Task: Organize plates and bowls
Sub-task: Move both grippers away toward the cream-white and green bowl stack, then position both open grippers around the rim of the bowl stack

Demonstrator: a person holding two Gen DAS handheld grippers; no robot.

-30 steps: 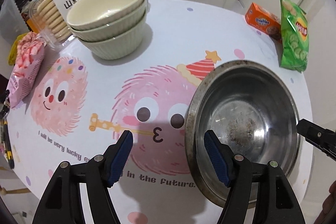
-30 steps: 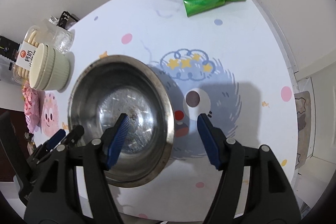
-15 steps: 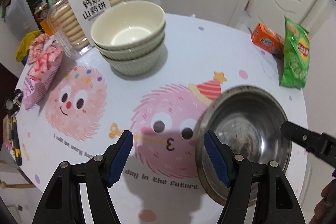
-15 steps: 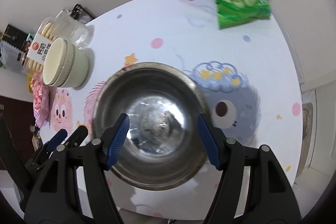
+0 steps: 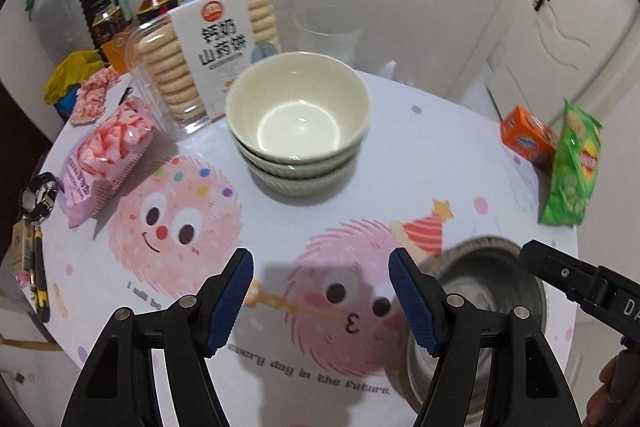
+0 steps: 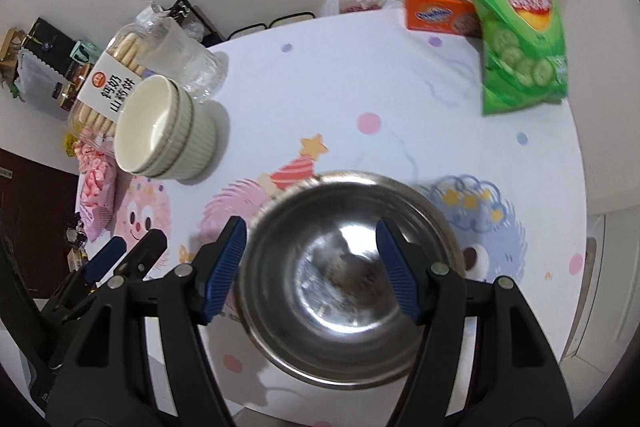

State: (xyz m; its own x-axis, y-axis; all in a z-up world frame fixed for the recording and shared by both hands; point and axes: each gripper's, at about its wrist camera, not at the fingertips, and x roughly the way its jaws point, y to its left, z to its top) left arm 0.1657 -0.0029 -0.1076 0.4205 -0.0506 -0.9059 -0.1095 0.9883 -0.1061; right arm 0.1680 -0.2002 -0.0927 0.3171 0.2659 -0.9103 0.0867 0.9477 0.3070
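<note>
My left gripper (image 5: 320, 297) open, empty; three stacked ceramic bowls (image 5: 298, 123) ahead. My right gripper (image 6: 310, 269) open; one steel bowl (image 6: 348, 275) below between jaws.

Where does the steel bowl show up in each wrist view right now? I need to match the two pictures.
Left wrist: the steel bowl sits at lower right, partly behind the left hand-held gripper's right finger.
Right wrist: the steel bowl is at bottom centre, between the open fingers of the right hand-held gripper.
Shared landmark: the stack of cream bowls, beyond the steel bowl.
</note>
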